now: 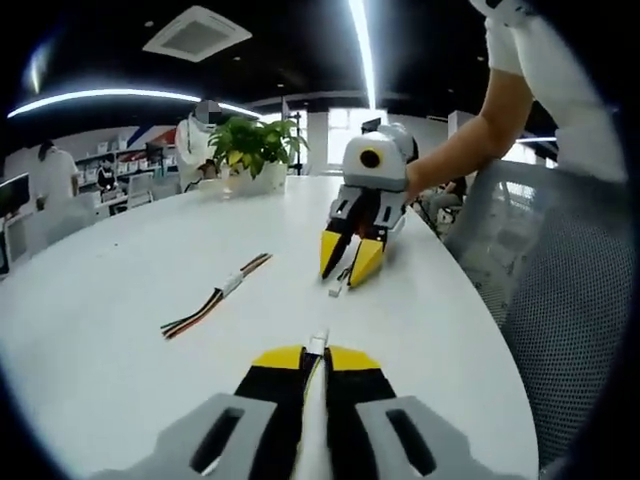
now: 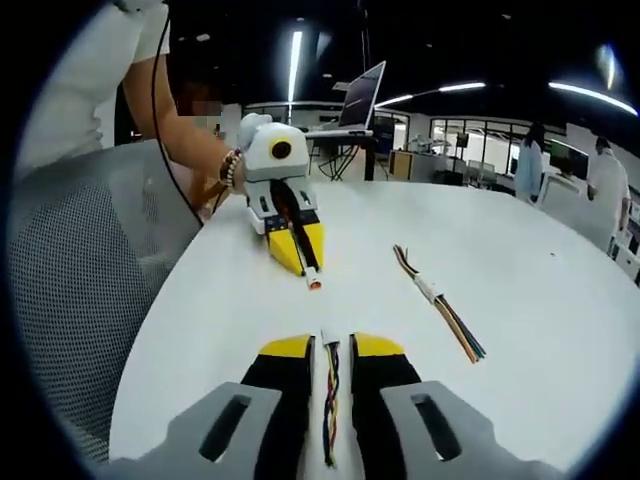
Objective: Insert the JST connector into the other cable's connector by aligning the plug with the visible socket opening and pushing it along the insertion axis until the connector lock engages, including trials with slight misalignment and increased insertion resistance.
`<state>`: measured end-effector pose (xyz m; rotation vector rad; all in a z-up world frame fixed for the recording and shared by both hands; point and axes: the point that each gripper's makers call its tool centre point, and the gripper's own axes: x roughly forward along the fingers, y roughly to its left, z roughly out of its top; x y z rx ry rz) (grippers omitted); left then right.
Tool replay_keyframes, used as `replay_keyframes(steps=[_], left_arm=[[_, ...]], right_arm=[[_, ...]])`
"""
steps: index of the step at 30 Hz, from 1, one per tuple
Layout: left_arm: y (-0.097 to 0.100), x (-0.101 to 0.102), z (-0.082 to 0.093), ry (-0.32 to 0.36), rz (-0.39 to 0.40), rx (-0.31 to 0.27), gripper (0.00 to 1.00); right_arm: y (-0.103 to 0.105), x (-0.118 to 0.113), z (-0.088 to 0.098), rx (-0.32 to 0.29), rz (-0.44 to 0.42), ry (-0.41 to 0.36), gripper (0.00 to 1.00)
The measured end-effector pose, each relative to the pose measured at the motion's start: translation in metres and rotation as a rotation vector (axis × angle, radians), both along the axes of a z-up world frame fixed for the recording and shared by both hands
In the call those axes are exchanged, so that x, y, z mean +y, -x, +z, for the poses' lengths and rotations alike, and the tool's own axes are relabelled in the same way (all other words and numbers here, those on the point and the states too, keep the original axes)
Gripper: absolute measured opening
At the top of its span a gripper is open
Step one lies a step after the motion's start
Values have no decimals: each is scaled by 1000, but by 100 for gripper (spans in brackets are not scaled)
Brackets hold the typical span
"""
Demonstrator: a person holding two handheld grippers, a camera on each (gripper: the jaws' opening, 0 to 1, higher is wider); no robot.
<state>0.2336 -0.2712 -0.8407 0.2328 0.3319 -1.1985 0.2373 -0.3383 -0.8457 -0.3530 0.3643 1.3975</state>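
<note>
Wires in many colours are seen lying on the smooth white table [image 1: 120, 390]. In the left gripper view, the left gripper [image 1: 316, 357] is held low over the table, its yellow-tipped jaws pressed on a thin cable with a small white plug [image 1: 318, 343] at its tip. In the right gripper view, the right gripper [image 2: 331, 346] is pointed at the other one, and a twisted cable [image 2: 330, 400] with a small white connector [image 2: 327, 338] is pinched between its jaws. The plug and connector are kept apart, facing each other. A spare cable [image 1: 216, 295] with a white middle piece is left flat nearby. A grey mesh chair [image 2: 80, 300] is seen beside the table.
</note>
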Motion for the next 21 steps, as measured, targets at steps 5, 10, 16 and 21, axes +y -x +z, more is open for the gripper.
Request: replay_keyframes(steps=[5,10,16,21], left_arm=[[-1,0,0,-3,-2,-2,0],[-2,-1,0,-11,-15,-4,0],[-4,-2,0,-18,-31,5,0],[-5,-2,-1,-20,-46,13,0]], right_arm=[[1,1,-1,8,5,1,10],[1,0,-2,7,4,4,9],[2,2,-3,13,11,-2,6],[1,2,-3,16,9,-9,5]])
